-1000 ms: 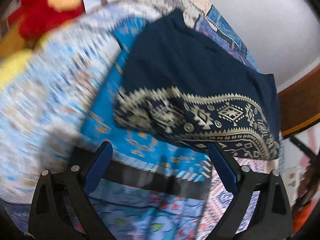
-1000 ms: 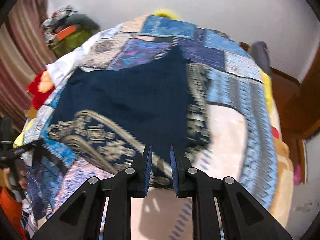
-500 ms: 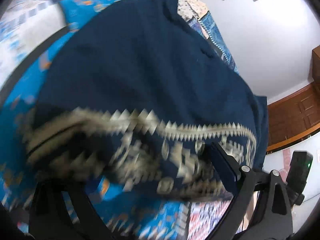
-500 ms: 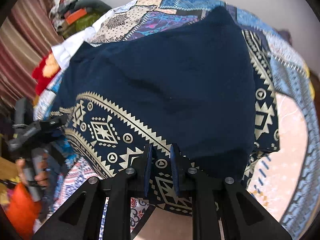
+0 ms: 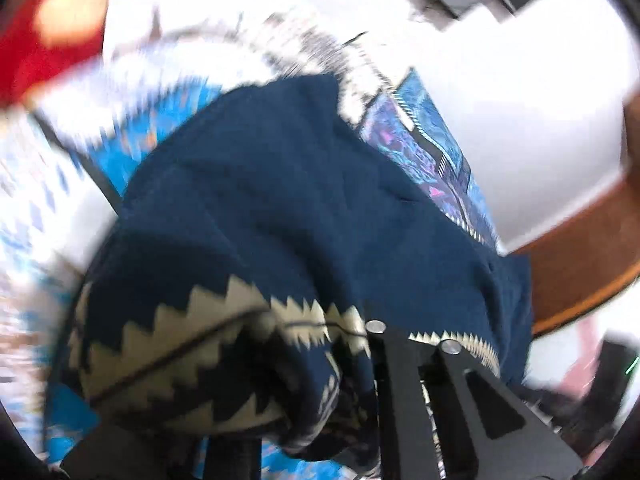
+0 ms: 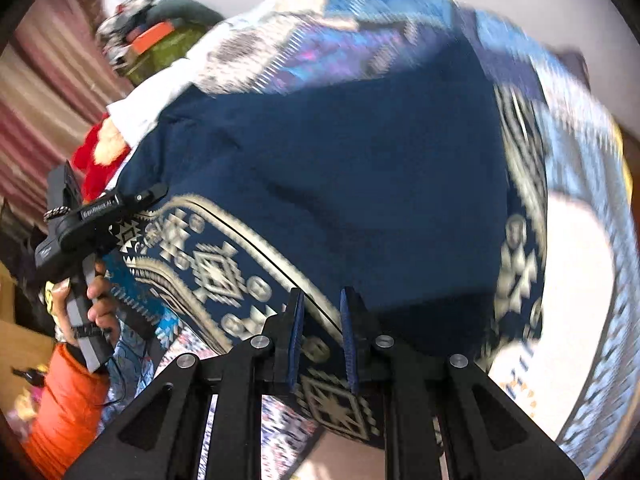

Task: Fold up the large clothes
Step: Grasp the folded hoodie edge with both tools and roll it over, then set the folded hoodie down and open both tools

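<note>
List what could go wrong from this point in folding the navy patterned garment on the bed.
1. The left hand-held gripper bites only the patterned hem of the navy garment; the cloth bunches there, so it may slip or fold crooked.
2. The right hand-held gripper has a narrow gap between its fingers, with hem between them; whether it pinches is unclear, so that side may lag.
3. The patchwork bedspread lies right under the hem and could get caught too.

Left wrist: close over navy cloth (image 5: pixel 280 200), facing the wall. Right wrist: higher, wider, sharing cloth (image 6: pixel 340 168) and bedspread (image 6: pixel 580 260).
</note>
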Motion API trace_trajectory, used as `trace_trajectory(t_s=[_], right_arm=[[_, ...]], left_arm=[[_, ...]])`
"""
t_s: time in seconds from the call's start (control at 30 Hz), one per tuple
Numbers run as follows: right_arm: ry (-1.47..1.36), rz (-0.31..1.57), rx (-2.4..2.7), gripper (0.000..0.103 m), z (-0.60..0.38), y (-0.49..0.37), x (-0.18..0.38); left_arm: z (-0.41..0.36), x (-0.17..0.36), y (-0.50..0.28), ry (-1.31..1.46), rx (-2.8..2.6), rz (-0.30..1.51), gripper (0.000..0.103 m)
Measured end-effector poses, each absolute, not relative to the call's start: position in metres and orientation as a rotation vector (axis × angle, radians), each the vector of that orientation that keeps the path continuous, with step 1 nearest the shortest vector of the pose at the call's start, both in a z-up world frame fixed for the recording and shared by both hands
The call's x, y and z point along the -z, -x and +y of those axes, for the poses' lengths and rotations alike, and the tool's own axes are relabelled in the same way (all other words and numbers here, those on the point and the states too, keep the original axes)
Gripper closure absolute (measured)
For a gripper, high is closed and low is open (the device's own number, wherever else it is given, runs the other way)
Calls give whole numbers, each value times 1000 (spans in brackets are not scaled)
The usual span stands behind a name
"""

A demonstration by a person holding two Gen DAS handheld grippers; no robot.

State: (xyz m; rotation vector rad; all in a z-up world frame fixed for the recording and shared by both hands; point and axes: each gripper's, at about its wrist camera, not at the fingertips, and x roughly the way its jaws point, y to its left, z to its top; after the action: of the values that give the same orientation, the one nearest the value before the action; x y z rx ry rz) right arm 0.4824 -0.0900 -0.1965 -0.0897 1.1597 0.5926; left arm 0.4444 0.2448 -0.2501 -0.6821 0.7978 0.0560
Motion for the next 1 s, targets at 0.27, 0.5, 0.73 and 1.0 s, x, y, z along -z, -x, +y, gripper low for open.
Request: trace_trajectory(t_s=[0.27, 0.5, 0.73, 1.0], right_arm=[[-4, 1200, -786, 89, -7, -473, 195], [53, 1416, -870, 90, 49, -462, 263], [47, 1293, -795, 90, -15, -465, 209], [-47, 1129, -514, 90, -182, -453, 148]], left_arm=[[232, 200, -392, 419, -113, 782, 94], [226, 202, -381, 278, -198, 808, 95], [153, 146, -391, 60, -147, 680, 95], [9, 150, -391, -153, 129, 694, 95]])
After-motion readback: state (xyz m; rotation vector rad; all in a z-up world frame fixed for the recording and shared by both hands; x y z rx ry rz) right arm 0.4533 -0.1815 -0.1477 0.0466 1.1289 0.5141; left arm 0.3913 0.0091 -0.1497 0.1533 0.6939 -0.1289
